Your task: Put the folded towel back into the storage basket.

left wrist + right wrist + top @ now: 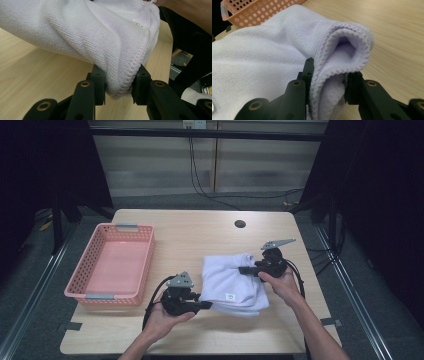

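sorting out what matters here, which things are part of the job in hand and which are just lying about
In the job:
- white towel
- left gripper, shut on a towel edge
- right gripper, shut on a towel edge

Lying about:
- pink basket
- cables on the floor

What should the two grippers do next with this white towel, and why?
Probably carry the towel left toward the pink basket. The left gripper has its fingers clamped on a stitched edge, and the right gripper pinches a folded hem, so both ends look secured. The towel is already folded, and the basket sits open beside it.
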Motion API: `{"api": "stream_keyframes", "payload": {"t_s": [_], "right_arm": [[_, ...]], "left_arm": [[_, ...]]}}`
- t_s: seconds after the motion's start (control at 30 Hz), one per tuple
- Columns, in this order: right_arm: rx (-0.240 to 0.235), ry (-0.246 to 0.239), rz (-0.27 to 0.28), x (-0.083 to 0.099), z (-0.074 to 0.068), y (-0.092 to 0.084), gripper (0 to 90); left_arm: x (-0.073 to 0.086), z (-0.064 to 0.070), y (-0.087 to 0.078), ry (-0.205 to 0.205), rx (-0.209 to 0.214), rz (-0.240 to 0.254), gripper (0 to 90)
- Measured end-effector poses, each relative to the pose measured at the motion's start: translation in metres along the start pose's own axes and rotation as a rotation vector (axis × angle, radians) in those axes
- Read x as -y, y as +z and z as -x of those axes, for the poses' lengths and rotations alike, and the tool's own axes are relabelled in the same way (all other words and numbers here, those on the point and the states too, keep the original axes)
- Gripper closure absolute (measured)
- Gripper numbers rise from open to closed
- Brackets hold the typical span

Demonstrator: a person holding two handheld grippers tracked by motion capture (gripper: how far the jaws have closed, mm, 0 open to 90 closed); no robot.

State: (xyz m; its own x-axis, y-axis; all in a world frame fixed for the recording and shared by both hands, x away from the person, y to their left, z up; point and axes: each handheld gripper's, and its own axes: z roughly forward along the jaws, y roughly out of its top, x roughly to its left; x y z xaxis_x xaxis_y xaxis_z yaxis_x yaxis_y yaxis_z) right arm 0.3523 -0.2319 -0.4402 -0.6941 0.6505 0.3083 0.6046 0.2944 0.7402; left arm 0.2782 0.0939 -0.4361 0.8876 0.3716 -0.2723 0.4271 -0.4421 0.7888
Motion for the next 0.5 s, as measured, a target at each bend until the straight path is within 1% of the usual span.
{"api": "stream_keyframes", "payload": {"t_s": [0.07, 0.23, 0.33, 0.4, 0.47, 0.5], "right_arm": [[-0.004, -0.001, 0.004, -0.004, -0.001, 0.0, 68.0], [-0.007, -0.015, 0.011, -0.018, -0.006, 0.002, 68.1], [0.001, -0.035, 0.02, -0.028, -0.01, 0.004, 68.0], [0.004, -0.045, 0.021, -0.034, -0.012, 0.005, 68.0], [-0.005, -0.049, 0.032, -0.039, -0.012, 0.006, 68.1], [-0.009, -0.054, 0.037, -0.042, -0.012, 0.007, 68.1]], "left_arm": [[-0.001, -0.002, -0.004, -0.012, -0.003, 0.012, 68.9], [-0.006, -0.004, -0.015, -0.006, -0.017, 0.035, 69.1], [-0.009, -0.006, -0.022, 0.002, -0.025, 0.049, 69.2], [-0.011, -0.008, -0.027, -0.001, -0.032, 0.059, 69.2], [-0.012, -0.011, -0.032, -0.005, -0.031, 0.074, 69.2], [-0.013, -0.011, -0.033, -0.001, -0.038, 0.07, 69.2]]}}
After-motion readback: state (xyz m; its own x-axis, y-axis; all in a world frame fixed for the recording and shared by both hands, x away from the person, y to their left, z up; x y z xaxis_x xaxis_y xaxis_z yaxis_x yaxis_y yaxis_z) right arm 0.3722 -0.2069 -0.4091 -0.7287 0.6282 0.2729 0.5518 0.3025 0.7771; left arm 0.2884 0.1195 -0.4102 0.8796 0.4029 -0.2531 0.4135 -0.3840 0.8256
